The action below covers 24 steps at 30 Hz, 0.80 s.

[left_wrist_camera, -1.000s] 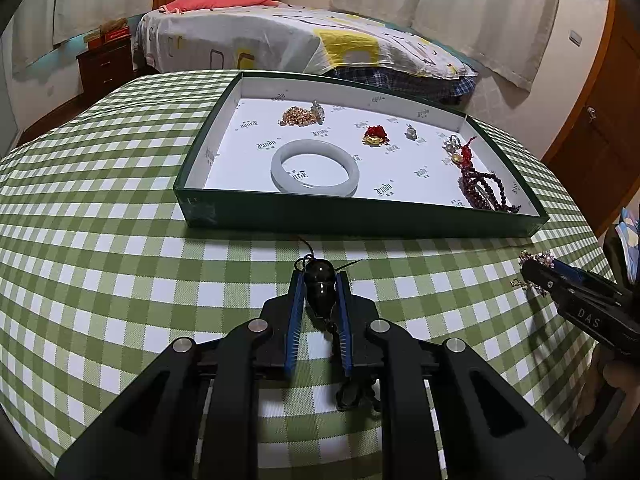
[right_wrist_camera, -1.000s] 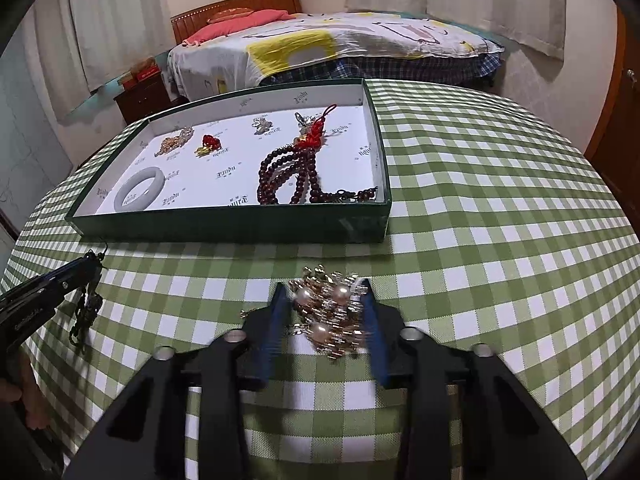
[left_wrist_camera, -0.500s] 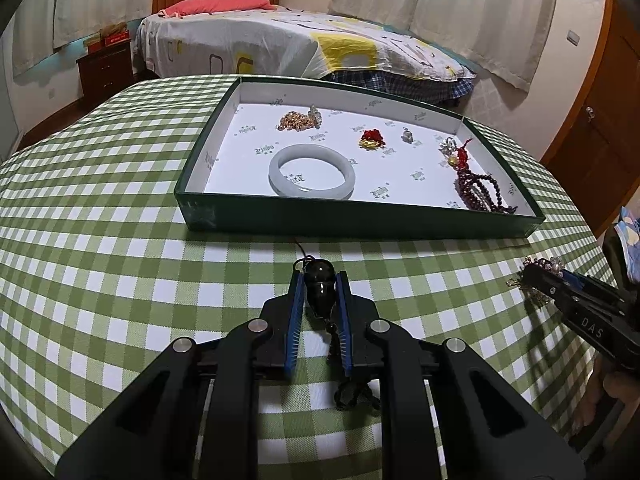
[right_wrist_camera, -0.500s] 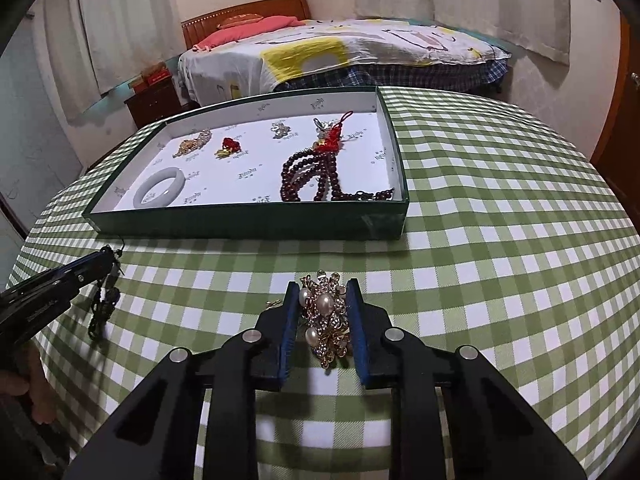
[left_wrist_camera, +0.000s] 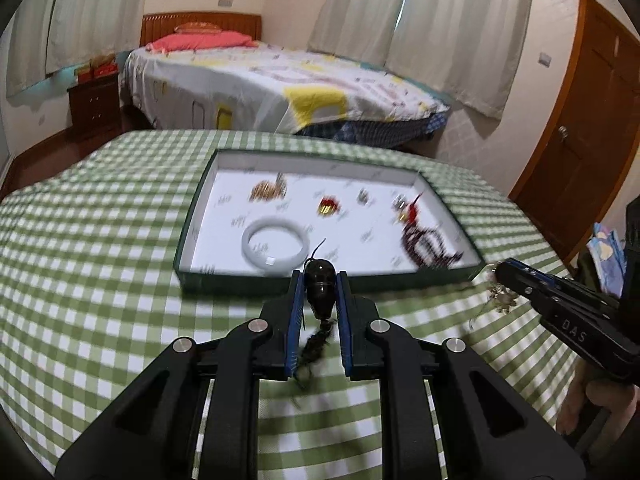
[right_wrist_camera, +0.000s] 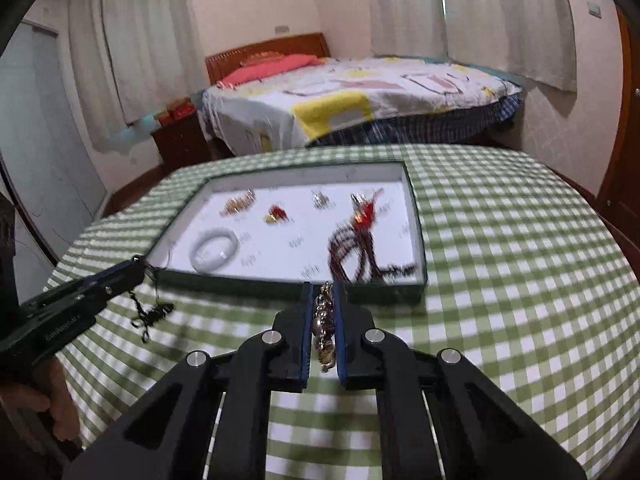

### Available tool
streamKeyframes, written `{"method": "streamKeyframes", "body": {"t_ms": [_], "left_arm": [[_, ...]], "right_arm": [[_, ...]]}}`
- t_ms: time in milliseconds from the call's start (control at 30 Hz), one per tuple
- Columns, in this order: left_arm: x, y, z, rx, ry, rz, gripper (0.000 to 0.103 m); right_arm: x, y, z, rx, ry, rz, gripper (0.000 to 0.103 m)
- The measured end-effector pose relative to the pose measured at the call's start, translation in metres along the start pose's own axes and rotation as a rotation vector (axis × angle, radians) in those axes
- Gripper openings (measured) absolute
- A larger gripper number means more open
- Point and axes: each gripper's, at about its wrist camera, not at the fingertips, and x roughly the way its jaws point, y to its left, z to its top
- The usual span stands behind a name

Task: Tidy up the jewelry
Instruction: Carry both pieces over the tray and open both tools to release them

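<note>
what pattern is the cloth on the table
The tablecloth is a green and white check, clearest in the right wrist view.

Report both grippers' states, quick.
Left gripper: shut on the black pendant.
Right gripper: jaws just closed, shut on the gold pearl brooch.

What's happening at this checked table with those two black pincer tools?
A person is sorting jewelry into the shallow green box with a white lining. The left gripper is clamped on a glossy black bead pendant with a dangling cord. The right gripper has just been closing and now pinches a gold and pearl brooch. A pale white bangle and dark red prayer beads already lie inside.
</note>
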Motion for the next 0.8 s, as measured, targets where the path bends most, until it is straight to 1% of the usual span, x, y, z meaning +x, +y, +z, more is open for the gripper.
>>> {"method": "streamKeyframes", "body": {"t_ms": [100, 300, 533, 700, 800], "left_arm": [[-0.006, -0.008, 0.016, 0.021, -0.043, -0.014, 0.016], [-0.001, -0.017, 0.041, 0.034, -0.088, -0.035, 0.016], [0.002, -0.031, 0.079, 0.059, -0.165, -0.057, 0.016], [0.010, -0.037, 0.097, 0.068, -0.200, -0.067, 0.016], [0.021, -0.039, 0.103, 0.070, -0.200, -0.071, 0.016]], "right_arm": [[-0.003, 0.008, 0.013, -0.022, -0.032, 0.009, 0.010], [0.002, 0.022, 0.033, -0.054, -0.078, 0.028, 0.010], [0.001, 0.032, 0.069, -0.082, -0.165, 0.045, 0.010], [0.008, 0.035, 0.090, -0.087, -0.210, 0.061, 0.010], [0.019, 0.035, 0.096, -0.084, -0.216, 0.067, 0.010]]}}
